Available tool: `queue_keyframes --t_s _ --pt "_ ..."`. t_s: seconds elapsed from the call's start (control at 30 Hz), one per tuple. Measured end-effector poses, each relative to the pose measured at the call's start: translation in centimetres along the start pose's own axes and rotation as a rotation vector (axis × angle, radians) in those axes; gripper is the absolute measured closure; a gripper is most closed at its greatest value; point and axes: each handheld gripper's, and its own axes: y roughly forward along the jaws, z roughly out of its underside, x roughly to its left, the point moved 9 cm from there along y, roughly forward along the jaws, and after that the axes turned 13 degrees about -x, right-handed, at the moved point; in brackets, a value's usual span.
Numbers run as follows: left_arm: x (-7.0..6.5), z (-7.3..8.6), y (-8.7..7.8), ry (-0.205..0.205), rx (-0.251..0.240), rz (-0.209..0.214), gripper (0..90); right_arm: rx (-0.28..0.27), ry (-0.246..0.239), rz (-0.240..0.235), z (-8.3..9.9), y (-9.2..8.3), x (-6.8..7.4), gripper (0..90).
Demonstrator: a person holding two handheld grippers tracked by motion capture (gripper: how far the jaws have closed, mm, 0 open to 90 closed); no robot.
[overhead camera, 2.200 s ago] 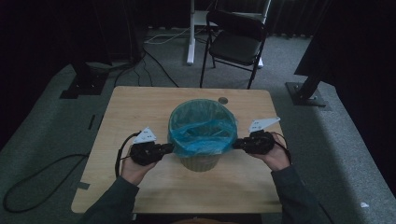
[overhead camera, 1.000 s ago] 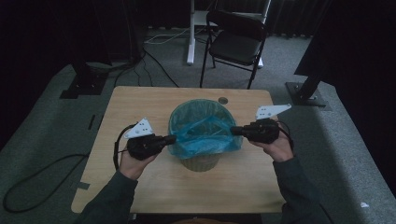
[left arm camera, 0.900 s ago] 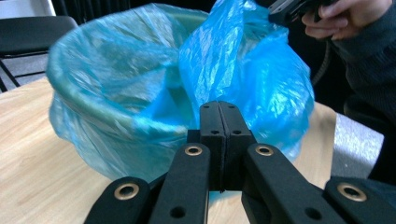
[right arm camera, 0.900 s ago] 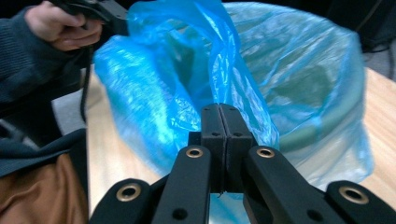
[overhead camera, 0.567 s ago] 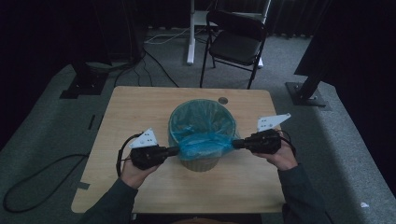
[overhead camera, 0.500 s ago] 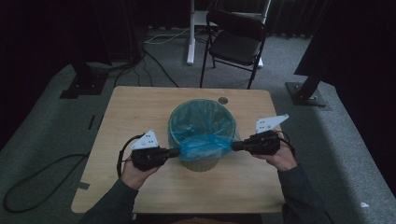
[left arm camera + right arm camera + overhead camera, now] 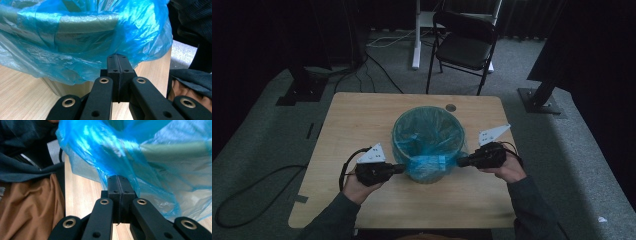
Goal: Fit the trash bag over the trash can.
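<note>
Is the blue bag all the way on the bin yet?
Nearly. The blue bag already lines the bin, and its edge is folded over the rim. Right now the left tongs and right tongs are shut on the bag's overhang at either side of the bin. What seems left is drawing the loose plastic down snugly, then letting go.

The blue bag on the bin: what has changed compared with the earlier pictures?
Both grippers, the left gripper and the right gripper, rose beside the bin, then came down again, drawing the blue bag edge over the rim and down the near side. Each stays shut on the bag. Bin, table and chair kept their places.
</note>
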Motion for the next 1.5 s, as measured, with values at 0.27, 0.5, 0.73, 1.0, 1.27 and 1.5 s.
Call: queue_keyframes --t_s 0.27,0.5,0.73,1.0,1.27,1.5 --pt "1.8 1.5 -0.1 -0.047 0.022 -0.059 89.9 0.022 0.031 0.069 0.4 -0.5 -1.5 90.0" --pt "2.7 2.6 0.2 -0.087 0.053 -0.072 89.8 0.072 0.068 0.103 2.0 0.2 -2.6 90.0" --pt "3.0 0.9 -1.5 -0.084 -0.030 -0.085 71.2 0.051 0.046 0.119 1.2 -0.4 -2.4 84.3" --pt "3.7 -2.3 -3.1 -0.062 -0.120 -0.097 62.7 0.018 0.039 0.115 0.7 -1.0 -2.2 77.7" --pt "4.1 -5.9 -1.6 -0.014 -0.123 -0.080 61.2 0.003 0.032 0.109 0.3 -0.6 -2.2 80.2" --pt "4.2 -8.2 0.8 0.018 -0.108 -0.043 60.4 0.000 0.025 0.108 0.0 -0.6 -2.1 81.5"
